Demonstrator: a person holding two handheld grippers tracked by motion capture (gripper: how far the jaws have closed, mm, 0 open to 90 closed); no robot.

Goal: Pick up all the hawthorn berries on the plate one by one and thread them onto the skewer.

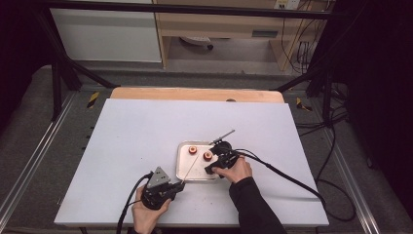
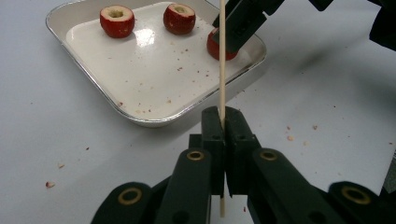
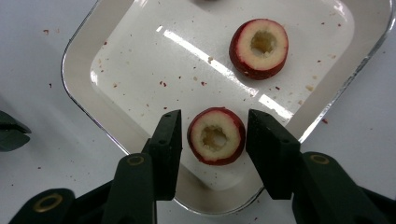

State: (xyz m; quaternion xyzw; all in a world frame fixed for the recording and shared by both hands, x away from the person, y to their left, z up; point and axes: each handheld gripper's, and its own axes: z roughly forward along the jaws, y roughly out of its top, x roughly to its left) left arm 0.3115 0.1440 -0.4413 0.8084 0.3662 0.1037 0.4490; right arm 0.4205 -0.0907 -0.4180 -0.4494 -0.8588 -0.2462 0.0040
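Two right gripper (image 3: 214, 140) fingers flank the cored fruit (image 3: 216, 136) (open, small gaps).

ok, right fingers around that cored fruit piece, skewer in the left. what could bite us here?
1. The right gripper straddles the near cored fruit piece with gaps on both sides; an off-centre close could nudge it across the slick tray.
2. The piece is hollow, so a hard squeeze might crush it.
3. The left gripper pinches the thin skewer near one end; its long free end could wander off the hole.
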